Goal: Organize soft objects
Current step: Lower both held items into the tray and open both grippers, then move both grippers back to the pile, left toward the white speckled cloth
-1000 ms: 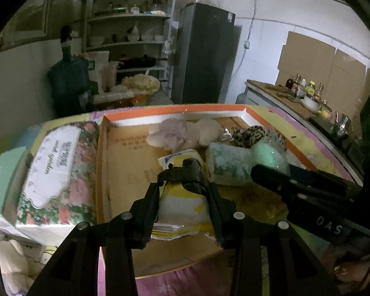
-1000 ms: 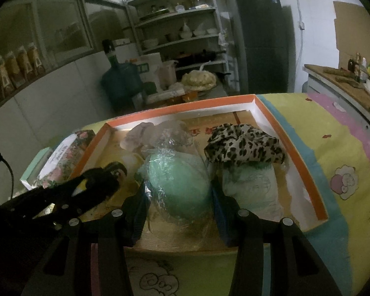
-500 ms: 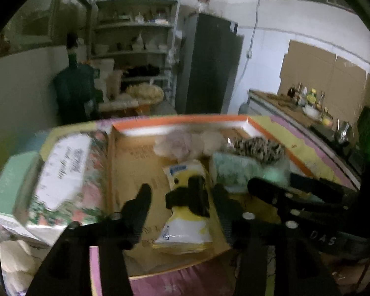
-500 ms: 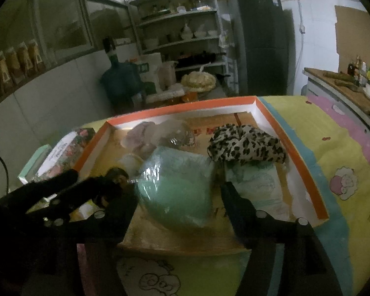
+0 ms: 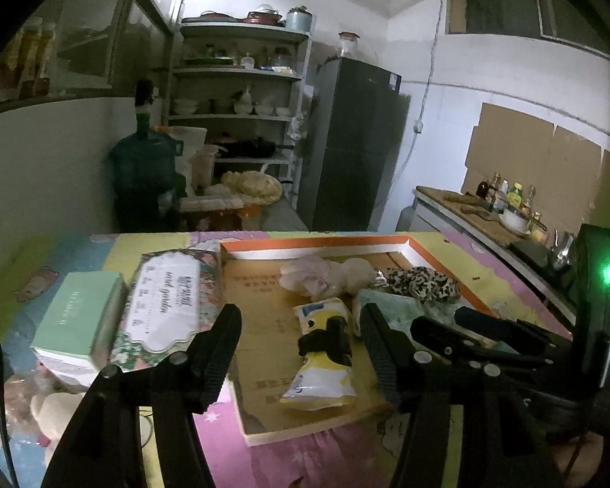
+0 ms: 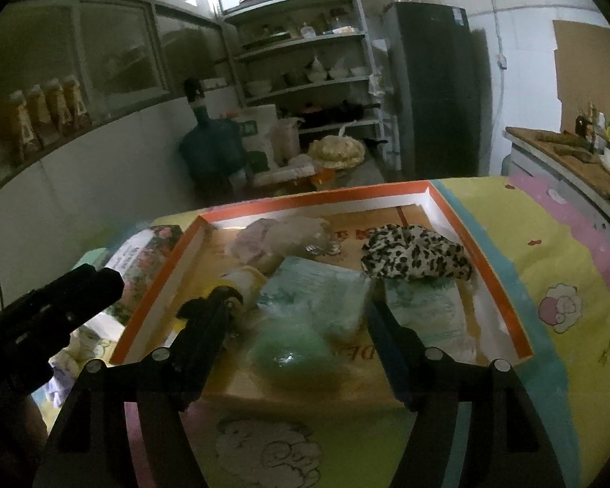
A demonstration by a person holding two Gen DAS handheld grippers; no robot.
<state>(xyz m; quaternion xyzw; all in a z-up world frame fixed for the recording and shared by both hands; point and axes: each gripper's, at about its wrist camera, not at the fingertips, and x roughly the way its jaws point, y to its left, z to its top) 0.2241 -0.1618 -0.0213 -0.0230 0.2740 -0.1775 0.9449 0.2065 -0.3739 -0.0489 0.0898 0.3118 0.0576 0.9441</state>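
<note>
Soft things laid in an orange-rimmed tray (image 5: 435,262) on the bench (image 6: 549,268)

At the left a floral pack (image 5: 162,309) is seen outside the tray; the left tool (image 5: 297,317) is held spread and still widening, nothing pinched, above a yellow packet (image 5: 319,382); the right tool (image 6: 301,305) is spread over a green bag (image 6: 293,360), pads apart from it; a leopard cloth (image 6: 415,258) lies at the right

I see an orange-rimmed tray (image 6: 484,268), leopard-print cloth (image 6: 415,258), a mint-green ball (image 6: 293,356), a yellow-white packet (image 5: 321,370), a floral box (image 5: 162,305).
</note>
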